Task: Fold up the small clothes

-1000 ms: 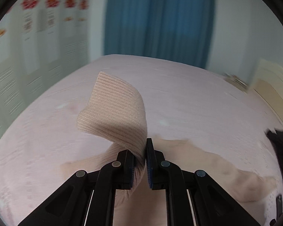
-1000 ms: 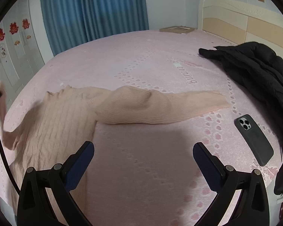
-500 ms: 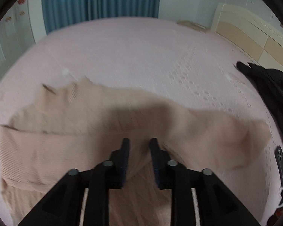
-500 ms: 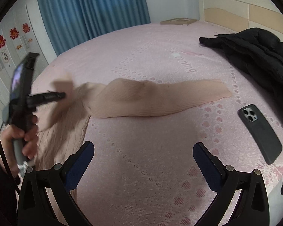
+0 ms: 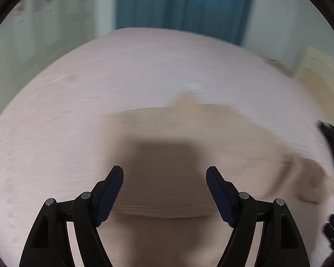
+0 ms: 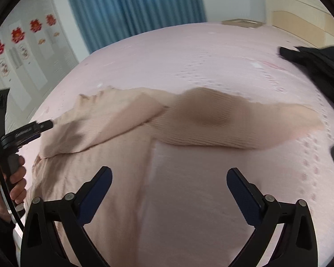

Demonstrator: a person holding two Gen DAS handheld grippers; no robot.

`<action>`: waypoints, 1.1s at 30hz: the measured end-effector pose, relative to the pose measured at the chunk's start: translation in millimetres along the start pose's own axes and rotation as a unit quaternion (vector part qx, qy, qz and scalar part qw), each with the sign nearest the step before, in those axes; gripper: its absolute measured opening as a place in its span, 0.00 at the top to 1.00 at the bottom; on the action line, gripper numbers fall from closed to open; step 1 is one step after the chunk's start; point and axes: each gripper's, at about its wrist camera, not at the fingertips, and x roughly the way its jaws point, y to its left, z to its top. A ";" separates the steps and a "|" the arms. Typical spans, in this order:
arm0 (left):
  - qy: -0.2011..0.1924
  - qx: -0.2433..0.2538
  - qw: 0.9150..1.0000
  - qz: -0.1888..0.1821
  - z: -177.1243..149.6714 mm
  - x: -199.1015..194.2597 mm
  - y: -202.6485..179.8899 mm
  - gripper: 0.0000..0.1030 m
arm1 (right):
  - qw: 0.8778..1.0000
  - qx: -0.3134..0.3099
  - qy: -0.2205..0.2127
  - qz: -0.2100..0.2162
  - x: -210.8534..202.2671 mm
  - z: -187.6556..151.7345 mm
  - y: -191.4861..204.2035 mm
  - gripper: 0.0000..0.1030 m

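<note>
With one sleeve laid across the sweater (image 6: 113,166), the left gripper (image 5: 164,173) has just been opening and holds nothing, so the right gripper (image 6: 169,175), wide and empty, likely next takes the far-right sleeve (image 6: 267,124).

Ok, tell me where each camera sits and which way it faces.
Left wrist: on the left gripper, angled down over the beige sweater on the pink bed; only its two open fingers show.
Right wrist: on the right gripper, angled down at the sweater's outstretched sleeve; its open fingers show, plus the hand holding the left gripper.
Shared: sweater, bed, blue curtain, black jacket.
</note>
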 end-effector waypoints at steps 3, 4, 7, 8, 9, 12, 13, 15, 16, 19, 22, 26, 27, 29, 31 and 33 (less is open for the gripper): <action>0.030 -0.048 0.998 -0.008 1.0 17.9 52.4 0.29 | 1.000 0.005 0.009 0.011 14.9 4.4 16.1 0.12; 0.040 -0.064 0.997 -0.021 1.3 24.7 63.9 0.34 | 1.000 0.005 0.009 0.012 16.7 5.4 19.1 0.13; 0.055 -0.085 0.993 -0.061 2.7 44.4 74.7 0.40 | 1.000 0.000 0.010 0.008 25.3 9.9 32.2 0.15; 0.062 -0.086 0.992 -0.076 3.5 52.7 74.5 0.55 | 1.000 -0.003 0.010 0.006 27.7 11.5 35.9 0.15; 0.067 -0.083 0.991 -0.079 3.1 58.4 70.8 0.70 | 1.000 -0.007 0.009 0.003 30.6 14.5 40.4 0.15; 0.021 -0.075 0.995 -0.070 0.6 54.4 73.6 0.86 | 1.000 -0.016 0.005 -0.001 37.9 23.4 49.8 0.15; 0.005 -0.074 0.996 -0.056 0.6 47.2 80.1 0.86 | 1.000 -0.017 0.004 -0.002 40.4 26.8 52.5 0.15; 0.003 -0.077 0.995 -0.055 -1.7 47.5 89.2 0.87 | 1.000 -0.018 0.001 -0.003 45.7 32.7 57.6 0.15; 0.010 -0.080 0.995 -0.065 -2.8 49.6 94.8 0.87 | 1.000 -0.017 0.000 -0.002 48.9 35.5 59.1 0.15; 0.009 -0.071 0.994 -0.079 -7.5 50.0 99.7 0.86 | 1.000 -0.007 0.006 0.006 61.7 44.1 64.2 0.15; -0.002 -0.044 0.997 -0.061 -10.0 48.7 90.0 0.80 | 1.000 0.009 0.009 0.016 76.0 50.9 67.4 0.15; -0.001 -0.050 0.997 -0.063 -8.8 49.9 90.9 0.78 | 0.999 0.044 0.022 -0.019 100.8 60.3 63.2 0.15; 0.001 -0.054 0.996 -0.065 -8.0 52.1 94.2 0.78 | 0.998 0.055 0.025 -0.022 104.4 61.0 59.2 0.17; 0.003 -0.063 0.996 -0.068 -7.6 53.1 95.6 0.73 | 0.997 0.072 0.030 -0.026 106.9 60.6 49.1 0.21; 0.005 -0.072 0.995 -0.075 -8.9 55.4 99.2 0.70 | 0.996 0.071 0.030 -0.034 105.1 58.4 40.2 0.28; 0.006 -0.078 0.993 -0.086 -9.0 57.2 101.4 0.69 | 0.997 0.071 0.029 -0.027 102.6 56.3 29.0 0.32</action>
